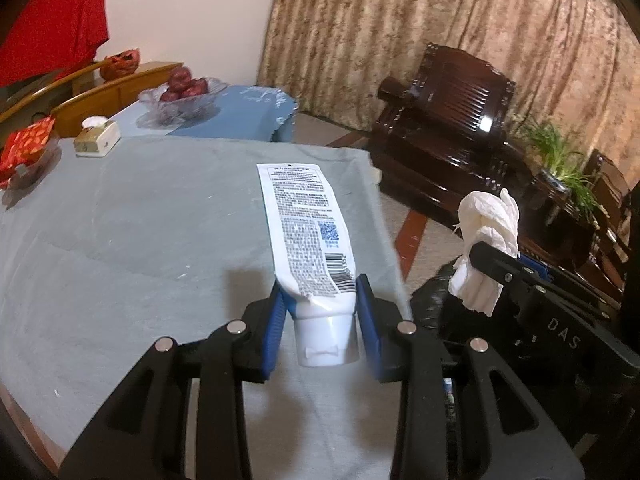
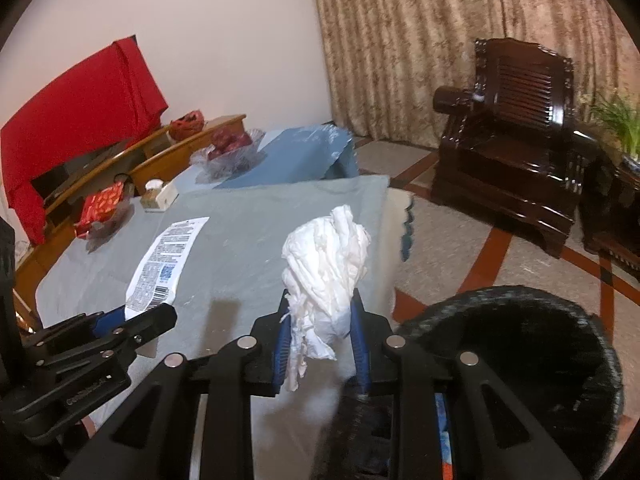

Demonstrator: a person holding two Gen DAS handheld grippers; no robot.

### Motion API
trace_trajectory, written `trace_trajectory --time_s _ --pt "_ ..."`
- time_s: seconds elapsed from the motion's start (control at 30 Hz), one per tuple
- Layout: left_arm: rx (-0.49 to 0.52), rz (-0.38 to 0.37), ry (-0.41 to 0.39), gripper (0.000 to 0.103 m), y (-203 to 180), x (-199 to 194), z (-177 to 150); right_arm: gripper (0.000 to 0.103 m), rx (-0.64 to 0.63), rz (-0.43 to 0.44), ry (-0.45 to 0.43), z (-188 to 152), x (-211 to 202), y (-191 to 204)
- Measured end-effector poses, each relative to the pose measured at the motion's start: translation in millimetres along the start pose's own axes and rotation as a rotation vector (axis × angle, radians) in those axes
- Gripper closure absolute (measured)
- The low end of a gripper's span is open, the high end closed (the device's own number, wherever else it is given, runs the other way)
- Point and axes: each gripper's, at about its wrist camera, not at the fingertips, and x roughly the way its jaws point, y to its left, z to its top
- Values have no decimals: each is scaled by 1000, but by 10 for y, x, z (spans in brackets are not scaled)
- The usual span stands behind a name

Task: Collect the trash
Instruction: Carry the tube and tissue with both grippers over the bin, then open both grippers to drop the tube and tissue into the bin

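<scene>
My left gripper (image 1: 320,300) is shut on a white squeezed tube (image 1: 308,236) with printed text, gripped near its cap, held above the grey tablecloth (image 1: 140,220). The tube also shows in the right wrist view (image 2: 164,264). My right gripper (image 2: 320,320) is shut on a crumpled white tissue (image 2: 324,264), held over the table's right edge. The tissue also shows in the left wrist view (image 1: 486,240). A black woven trash bin (image 2: 520,360) stands on the floor just right of the right gripper.
On the table's far left are a tissue box (image 1: 96,138), a red packet (image 1: 26,146) and a glass bowl of red fruit (image 1: 182,92). A dark wooden armchair (image 2: 516,128) and a potted plant (image 1: 560,160) stand to the right.
</scene>
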Motion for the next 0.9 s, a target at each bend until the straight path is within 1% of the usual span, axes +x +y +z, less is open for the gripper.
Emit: trace_trajectory --time_s 0.23,0.43,0.7,0.9 --pt "54 -75 -13 70 -455 -114 -14 76 12 -41 -45 -36 -401 -265" --pt "104 -141 -6 70 -901 -97 -53 76 43 -110 -65 -92 -674 -631" --pt "166 -216 15 70 -1429 42 -132 76 78 -191 -71 -200 -882 -1043" --pt "215 -258 44 70 -1755 233 -238 76 123 -255 -55 -366 -973 -1423"
